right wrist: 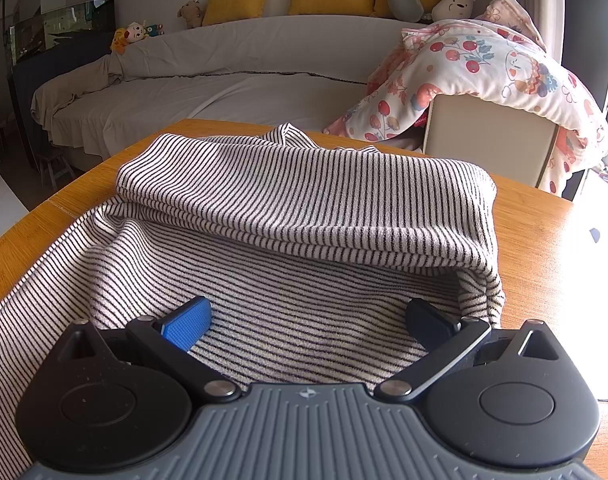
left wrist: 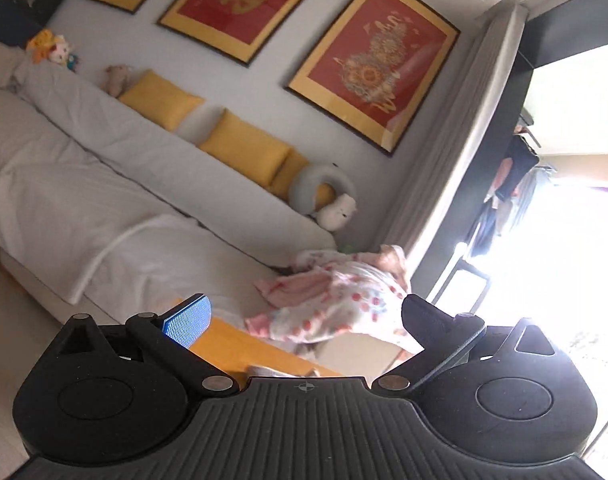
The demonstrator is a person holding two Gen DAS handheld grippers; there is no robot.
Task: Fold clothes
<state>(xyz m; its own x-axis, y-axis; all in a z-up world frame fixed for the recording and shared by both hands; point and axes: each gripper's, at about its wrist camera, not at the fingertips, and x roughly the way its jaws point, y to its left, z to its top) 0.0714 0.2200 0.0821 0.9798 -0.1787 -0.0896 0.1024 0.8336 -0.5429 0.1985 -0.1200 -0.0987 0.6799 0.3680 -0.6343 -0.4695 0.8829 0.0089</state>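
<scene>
Both tools gape wide and hold nothing: right tool (right wrist: 306, 320) over the striped garment (right wrist: 304, 208) on the worktop (right wrist: 544, 240), left tool (left wrist: 304, 316) raised toward the sofa (left wrist: 104, 168).

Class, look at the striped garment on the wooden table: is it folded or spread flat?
Partly folded. The striped garment has its far part doubled back in layers over the near part, which lies single on the wooden table.

Surface: wooden table (right wrist: 536, 240) | On it: striped garment (right wrist: 304, 208), top part folded over itself, lying flat.
</scene>
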